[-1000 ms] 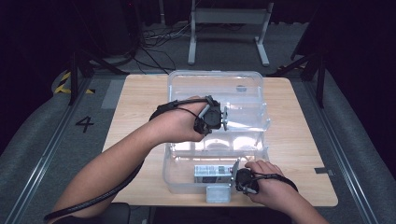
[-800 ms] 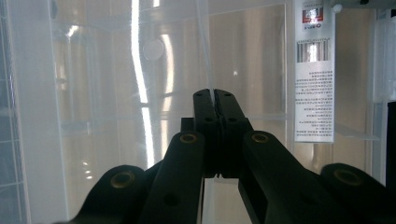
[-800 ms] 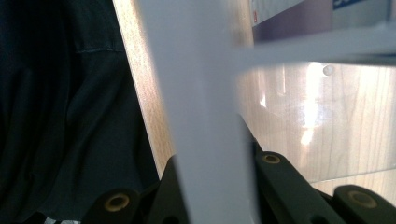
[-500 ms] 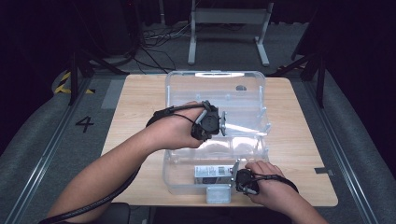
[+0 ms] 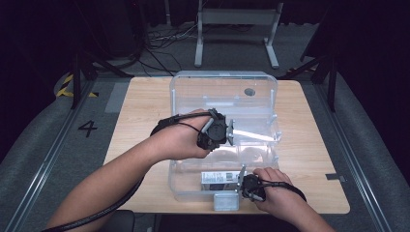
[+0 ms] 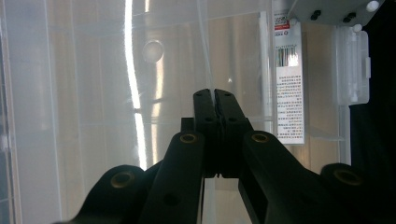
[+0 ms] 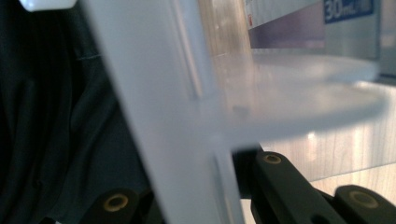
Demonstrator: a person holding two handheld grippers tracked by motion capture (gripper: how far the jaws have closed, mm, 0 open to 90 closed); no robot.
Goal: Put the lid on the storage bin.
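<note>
From above, the clear plastic box [image 5: 225, 140] sits mid-table; the left tongs [image 5: 231, 133] reach over its lid, the right tongs [image 5: 240, 180] hold its near edge. In the left gripper view, the left tongs [image 6: 215, 100] are pressed together on a thin clear edge. In the right gripper view, the box rim [image 7: 187, 112] sits between the jaws, apparently pinched. Keep the right grip steady while the left moves slowly.

A wooden counter [image 5: 145, 111] stands on a grey floor [image 5: 58, 145]. A white 4 [image 5: 87, 128] is on the floor. A metal stand [image 5: 237, 29] and cables [image 5: 164, 38] sit behind.
</note>
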